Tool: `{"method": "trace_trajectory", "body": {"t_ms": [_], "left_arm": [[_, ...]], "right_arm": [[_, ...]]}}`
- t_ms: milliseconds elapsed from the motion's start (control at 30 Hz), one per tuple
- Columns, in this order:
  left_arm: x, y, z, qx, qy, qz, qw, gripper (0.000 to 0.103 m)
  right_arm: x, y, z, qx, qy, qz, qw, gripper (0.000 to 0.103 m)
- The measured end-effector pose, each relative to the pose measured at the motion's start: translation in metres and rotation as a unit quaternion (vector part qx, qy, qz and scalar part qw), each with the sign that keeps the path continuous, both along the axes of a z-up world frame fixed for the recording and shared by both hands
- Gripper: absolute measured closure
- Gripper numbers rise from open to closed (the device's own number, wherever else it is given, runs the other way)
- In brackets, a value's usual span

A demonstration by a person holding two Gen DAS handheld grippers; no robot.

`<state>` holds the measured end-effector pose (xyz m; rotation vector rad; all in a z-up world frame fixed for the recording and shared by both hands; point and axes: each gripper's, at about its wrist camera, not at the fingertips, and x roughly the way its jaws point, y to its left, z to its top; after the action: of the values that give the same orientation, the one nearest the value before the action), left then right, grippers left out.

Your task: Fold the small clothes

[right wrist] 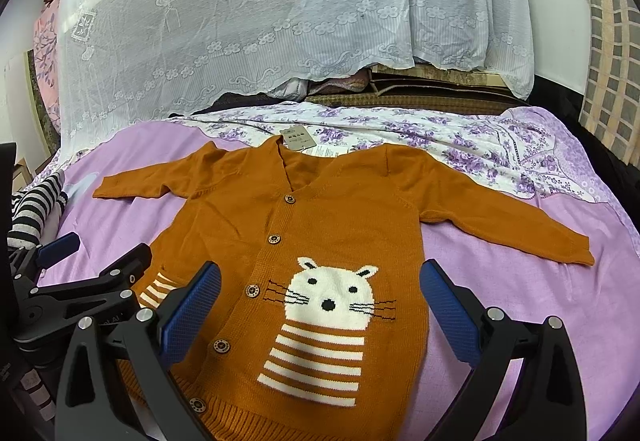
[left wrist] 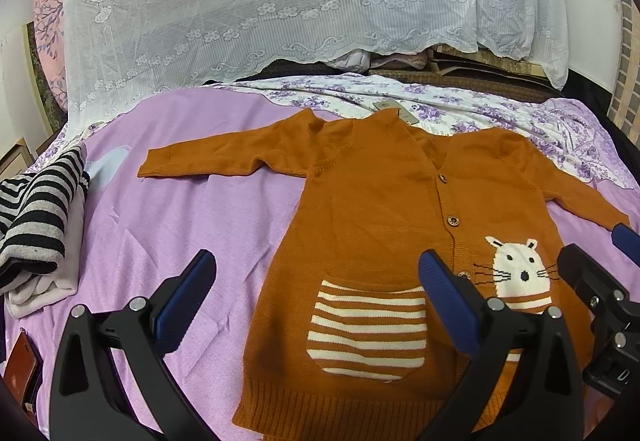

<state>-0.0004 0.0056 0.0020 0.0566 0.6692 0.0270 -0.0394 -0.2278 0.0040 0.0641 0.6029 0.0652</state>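
Note:
A small orange knit cardigan (left wrist: 380,209) (right wrist: 320,209) lies flat and face up on the purple bedsheet (left wrist: 192,209) (right wrist: 520,301), both sleeves spread out, buttons closed. It has a white cat face and a striped pocket, with a paper tag at the collar. My left gripper (left wrist: 316,273) hovers open over its lower left side near the pocket. My right gripper (right wrist: 320,285) hovers open over the cat picture. Neither holds anything. Each gripper shows at the edge of the other's view.
A folded black-and-grey striped garment (left wrist: 36,217) (right wrist: 36,209) lies at the left on pale cloth. A floral sheet (left wrist: 460,113) lies behind the cardigan. White lace fabric (left wrist: 260,1) hangs over piled things at the back. A brown wallet-like item (left wrist: 20,369) sits at the near left.

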Motion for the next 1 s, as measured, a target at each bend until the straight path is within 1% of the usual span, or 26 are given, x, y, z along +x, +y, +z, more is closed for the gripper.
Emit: {"method": "trace_trajectory", "body": {"t_ms": [1000], "left_arm": [[-0.0006, 0.0016, -0.001, 0.001, 0.001, -0.001, 1.0, 0.004]], "right_arm": [[-0.0004, 0.0007, -0.0005, 0.001, 0.001, 0.0, 1.0, 0.003]]}}
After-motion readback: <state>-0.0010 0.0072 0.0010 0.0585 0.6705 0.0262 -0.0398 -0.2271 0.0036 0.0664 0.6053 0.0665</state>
